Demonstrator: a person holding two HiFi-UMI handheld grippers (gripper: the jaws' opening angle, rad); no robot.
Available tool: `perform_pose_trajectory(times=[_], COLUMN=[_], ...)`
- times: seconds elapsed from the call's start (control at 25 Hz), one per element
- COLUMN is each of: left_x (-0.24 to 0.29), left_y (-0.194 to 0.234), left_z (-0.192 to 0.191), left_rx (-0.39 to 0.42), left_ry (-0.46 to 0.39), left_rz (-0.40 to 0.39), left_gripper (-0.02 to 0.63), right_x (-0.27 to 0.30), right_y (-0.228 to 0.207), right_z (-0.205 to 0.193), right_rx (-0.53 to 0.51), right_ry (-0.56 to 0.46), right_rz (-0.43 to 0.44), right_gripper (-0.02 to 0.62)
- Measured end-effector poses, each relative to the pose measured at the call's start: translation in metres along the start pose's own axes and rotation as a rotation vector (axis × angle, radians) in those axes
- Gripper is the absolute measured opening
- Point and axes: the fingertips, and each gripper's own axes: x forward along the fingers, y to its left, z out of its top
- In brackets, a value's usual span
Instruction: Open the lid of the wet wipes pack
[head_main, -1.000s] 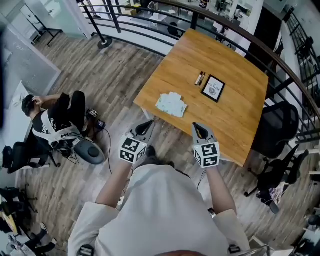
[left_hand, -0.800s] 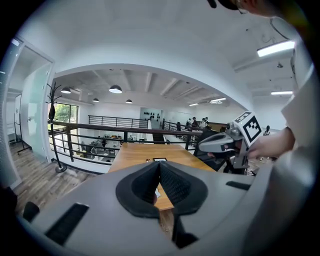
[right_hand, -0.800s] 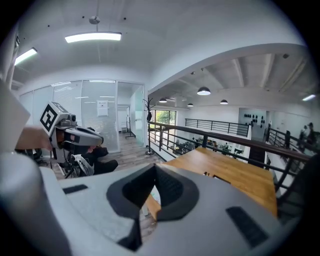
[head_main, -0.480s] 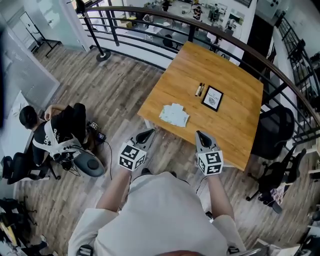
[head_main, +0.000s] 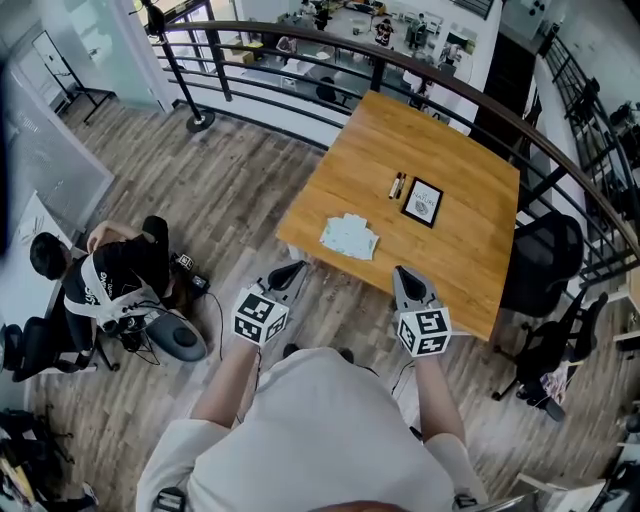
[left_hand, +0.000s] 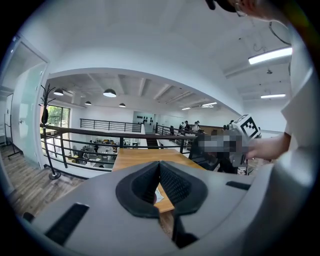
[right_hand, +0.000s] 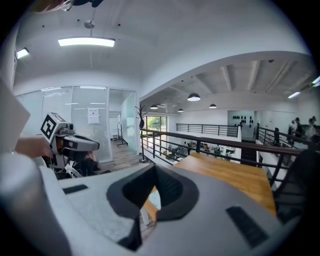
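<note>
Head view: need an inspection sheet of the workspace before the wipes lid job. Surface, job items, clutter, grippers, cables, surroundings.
Surface: wooden table, mostly bare, few items on it.
Job's things: wet wipes pack lies flat near the table's near edge, untouched; lid too small to judge.
Clutter: black framed card with a small pen-like item beside it, apart from the pack.
Grippers: left gripper and right gripper both shut, empty, short of the table.
Cables: floor cable by a seated person; none seen on the table.
Surroundings: black railing behind the table, black chair to its right.
</note>
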Motion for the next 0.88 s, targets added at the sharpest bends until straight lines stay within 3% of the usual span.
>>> perform_pose_trajectory(times=[0.88], left_x=[-0.0005], left_y=[0.0027], left_z=[-0.0001], left_rx=[-0.028], left_ry=[-0.005], left_rz=[0.011], left_gripper=[-0.006], right_x=[-0.0003], right_y=[0.0073], right_z=[0.0], right_rx=[-0.012], right_ry=[0.001], right_rz=[0.013], right_gripper=[0.002])
